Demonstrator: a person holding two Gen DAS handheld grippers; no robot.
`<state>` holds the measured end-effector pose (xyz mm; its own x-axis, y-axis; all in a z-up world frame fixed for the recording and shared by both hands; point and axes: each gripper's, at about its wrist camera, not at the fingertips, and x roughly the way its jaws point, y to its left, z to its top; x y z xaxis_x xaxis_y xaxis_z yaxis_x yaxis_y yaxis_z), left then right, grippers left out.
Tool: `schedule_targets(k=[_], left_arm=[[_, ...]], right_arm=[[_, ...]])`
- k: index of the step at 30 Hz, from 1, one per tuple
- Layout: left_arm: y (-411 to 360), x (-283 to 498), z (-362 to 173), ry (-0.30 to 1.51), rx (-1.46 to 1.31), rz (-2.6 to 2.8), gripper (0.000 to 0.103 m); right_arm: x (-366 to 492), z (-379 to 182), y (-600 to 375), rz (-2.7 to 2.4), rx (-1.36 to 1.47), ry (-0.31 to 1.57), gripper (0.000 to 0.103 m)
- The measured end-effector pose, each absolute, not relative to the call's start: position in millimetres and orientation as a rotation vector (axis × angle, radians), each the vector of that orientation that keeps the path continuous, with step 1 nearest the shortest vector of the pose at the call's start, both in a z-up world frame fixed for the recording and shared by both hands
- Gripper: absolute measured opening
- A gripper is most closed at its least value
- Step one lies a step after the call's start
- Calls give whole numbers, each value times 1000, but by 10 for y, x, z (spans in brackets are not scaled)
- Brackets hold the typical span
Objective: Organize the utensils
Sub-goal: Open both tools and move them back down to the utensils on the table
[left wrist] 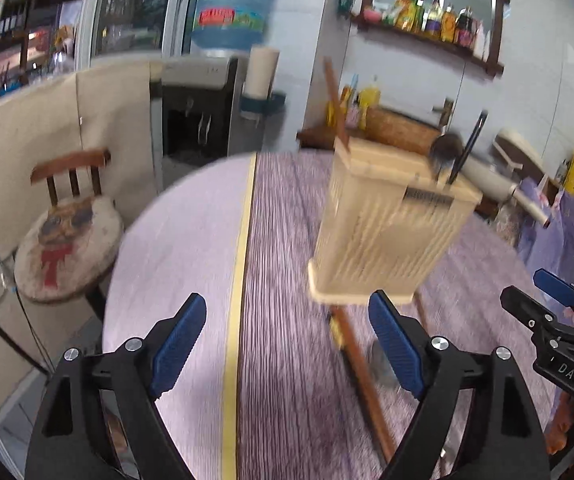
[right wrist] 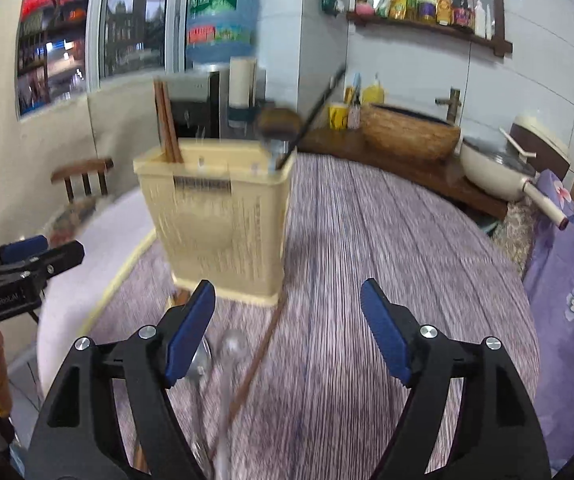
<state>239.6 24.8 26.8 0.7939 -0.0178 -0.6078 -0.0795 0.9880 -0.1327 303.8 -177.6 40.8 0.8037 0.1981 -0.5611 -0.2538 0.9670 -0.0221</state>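
A cream plastic utensil holder (right wrist: 219, 224) stands upright on the round table (right wrist: 387, 260), on its purple striped cloth, left of centre in the right wrist view and right of centre in the left wrist view (left wrist: 391, 228). 2 brown chopsticks (right wrist: 167, 124) stick up from its left compartment; a dark ladle-like utensil (right wrist: 279, 124) and a thin black stick (right wrist: 319, 112) lean out of the right one.

The right gripper (right wrist: 287, 320) hovers near the holder's base with its blue-padded jaws spread wide, holding nothing. Under its left finger lie 2 spoons (right wrist: 203, 356) – blurred, so their shapes are hard to make out – and a single brown chopstick (right wrist: 259, 360) runs from the holder's base toward the camera beside them.

The left gripper (left wrist: 287, 344) is likewise wide open and empty, poised over the yellow tape line (left wrist: 239, 280) that divides the pale bare part of the table from the cloth. In its view a brown chopstick (left wrist: 363, 376) lies on the cloth just near of the holder, passing under the right finger, with a blurred spoon (left wrist: 381, 360) beside it. The right gripper shows at the far right edge (left wrist: 555, 312) – well apart from the holder.

A wooden chair (left wrist: 71, 216) with a round cushion stands left of the table, and a water dispenser (right wrist: 219, 48) is at the far wall
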Motion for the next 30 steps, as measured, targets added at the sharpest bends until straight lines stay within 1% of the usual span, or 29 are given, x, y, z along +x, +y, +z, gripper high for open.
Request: schedule_targets(k=[1, 3, 6, 9, 12, 14, 16, 20, 25, 30], left_arm=[[253, 2397, 154, 691, -164, 24, 75], [243, 2372, 10, 737, -167, 13, 62], [216, 2342, -147, 780, -162, 7, 54], [145, 2320, -222, 808, -155, -17, 50], [49, 2295, -247, 812, -130, -33, 49], [-20, 2283, -264, 816, -119, -49, 49], [-87, 2286, -286, 823, -99, -56, 49], [-191, 2305, -343, 845, -70, -68, 49], [-263, 2332, -378, 859, -52, -70, 49], [-328, 2374, -425, 874, -31, -69, 49]], right_arm=[[3032, 323, -1770, 243, -100, 614, 75], [3014, 92, -1752, 246, -96, 684, 75], [3002, -144, -1758, 222, -91, 748, 75], [2998, -308, -1795, 221, -65, 798, 69], [2994, -396, -1826, 218, -46, 819, 68], [3001, -421, -1838, 220, -39, 826, 64], [3030, -432, -1829, 231, -40, 839, 63], [3126, -487, -1821, 240, -18, 880, 55], [3192, -497, -1809, 247, 17, 902, 53], [3248, -500, -1717, 229, -15, 921, 51]])
